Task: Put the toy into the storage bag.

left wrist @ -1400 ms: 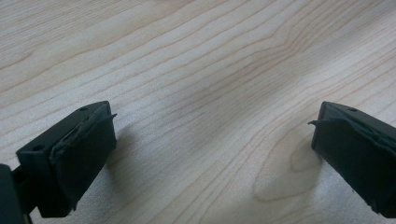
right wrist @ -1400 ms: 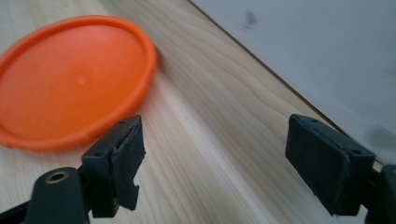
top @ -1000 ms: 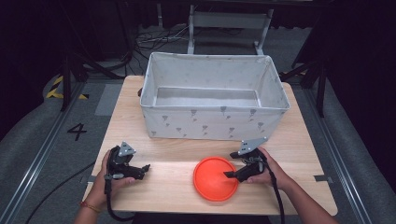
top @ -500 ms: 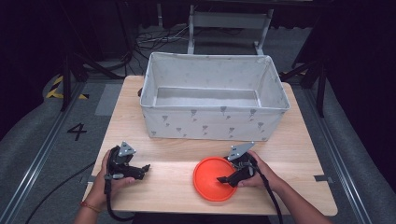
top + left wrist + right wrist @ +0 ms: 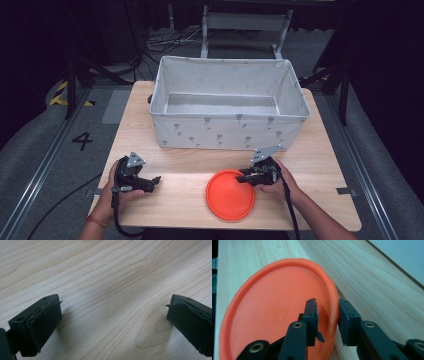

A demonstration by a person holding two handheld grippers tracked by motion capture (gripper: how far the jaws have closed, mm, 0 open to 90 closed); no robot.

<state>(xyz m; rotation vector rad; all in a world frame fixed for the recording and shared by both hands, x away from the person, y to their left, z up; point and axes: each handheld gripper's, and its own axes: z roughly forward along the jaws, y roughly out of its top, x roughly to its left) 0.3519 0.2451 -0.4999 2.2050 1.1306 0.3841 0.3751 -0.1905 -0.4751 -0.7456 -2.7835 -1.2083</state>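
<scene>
Your wooden bench (image 5: 320,165) fills the middle of the scene, pale grain running left to right, with dark floor and cables around it. On its far half stands a large grey fabric bin (image 5: 229,131), rectangular and open-topped, printed with small dark marks, its long wall facing you.

Near the front edge, right of centre, lies the orange disc (image 5: 229,196), round and shallow with a raised rim. It sits on the bare wood, well apart from the bin and closer to your right hand than your left.

Your right hand (image 5: 276,182) comes in from the near right and holds the right hand-held gripper (image 5: 243,176) at the disc's far right edge, pointing left. In the right gripper view, the two black jaws straddle the disc's (image 5: 274,315) rim, one over the inner face and one outside it. They are narrowed around the rim, yet a sliver of gap remains, and you cannot tell from these frames whether the pads (image 5: 312,315) actually pinch it.

Your left hand (image 5: 117,192) rests on the near left of the bench, holding the left hand-held gripper (image 5: 156,182) low over the wood and aimed right toward the disc, well short of it. In the left gripper view its jaws stand wide apart with bare bench (image 5: 112,290) between them, gripping nothing.
</scene>
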